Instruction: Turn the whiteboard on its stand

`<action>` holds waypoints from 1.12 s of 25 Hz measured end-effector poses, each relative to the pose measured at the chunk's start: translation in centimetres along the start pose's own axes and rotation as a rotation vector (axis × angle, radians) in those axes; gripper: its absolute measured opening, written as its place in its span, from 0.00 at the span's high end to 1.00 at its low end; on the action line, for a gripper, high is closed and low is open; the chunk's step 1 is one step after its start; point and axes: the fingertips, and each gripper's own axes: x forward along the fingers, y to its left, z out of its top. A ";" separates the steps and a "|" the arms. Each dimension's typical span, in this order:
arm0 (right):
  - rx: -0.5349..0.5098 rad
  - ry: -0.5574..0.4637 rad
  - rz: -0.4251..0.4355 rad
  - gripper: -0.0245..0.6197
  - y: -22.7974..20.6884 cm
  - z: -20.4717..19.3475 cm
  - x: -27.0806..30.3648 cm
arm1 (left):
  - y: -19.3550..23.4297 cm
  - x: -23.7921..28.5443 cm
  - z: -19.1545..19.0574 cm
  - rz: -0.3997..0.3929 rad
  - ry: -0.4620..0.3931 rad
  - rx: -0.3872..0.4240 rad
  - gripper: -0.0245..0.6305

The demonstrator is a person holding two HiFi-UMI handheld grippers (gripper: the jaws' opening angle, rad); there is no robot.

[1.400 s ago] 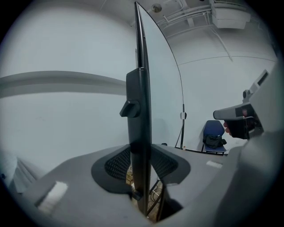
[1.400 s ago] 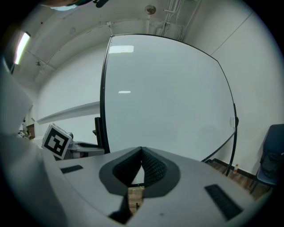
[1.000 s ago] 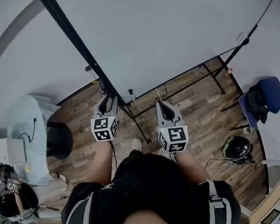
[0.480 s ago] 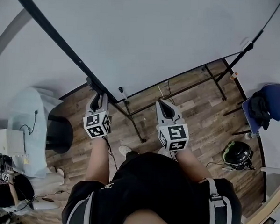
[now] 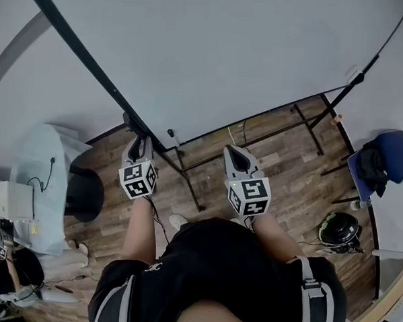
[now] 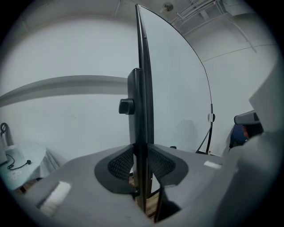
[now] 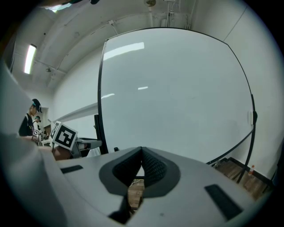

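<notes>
At the left edge of the whiteboard (image 5: 227, 57), upright on its stand (image 5: 189, 183) on the wooden floor (image 5: 289, 168), the left gripper (image 6: 141, 166) jaws have just been closing and pinch the dark frame. The right gripper (image 7: 141, 153) jaws, pressed together and empty, face the board's front.

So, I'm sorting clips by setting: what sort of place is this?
Likely an office or lab workroom: a large freestanding whiteboard, a blue chair, and a helmet on the wood-plank floor.
</notes>
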 end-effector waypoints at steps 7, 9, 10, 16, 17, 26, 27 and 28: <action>0.004 0.002 0.007 0.95 0.4 -0.1 0.5 | 0.1 0.2 -0.1 0.003 0.011 0.016 0.80; 0.006 0.001 0.009 0.95 0.5 -0.2 0.4 | 0.1 0.1 -0.1 -0.010 0.019 -0.003 0.80; 0.007 0.000 0.009 0.95 0.6 -0.2 0.3 | 0.0 0.1 -0.2 -0.019 0.028 -0.021 0.80; 0.013 -0.001 -0.003 0.95 0.4 -0.3 -0.4 | -0.6 -1.7 -1.1 0.020 0.051 -0.057 0.86; 0.014 -0.001 -0.008 0.95 0.3 -0.4 -0.5 | -1.0 -2.1 -1.1 0.031 0.037 -0.056 0.88; 0.028 -0.097 -0.028 0.95 -0.2 0.6 -2.5 | -8.2 -4.4 0.9 -0.074 -0.056 -0.043 0.95; 0.038 -0.129 -0.030 0.95 -0.5 1.0 -2.9 | -9.1 -4.6 0.8 -0.090 -0.055 -0.045 0.95; 0.042 -0.155 -0.030 0.95 -0.7 1.4 -3.3 | -9.9 -4.7 0.8 -0.106 -0.054 -0.041 0.95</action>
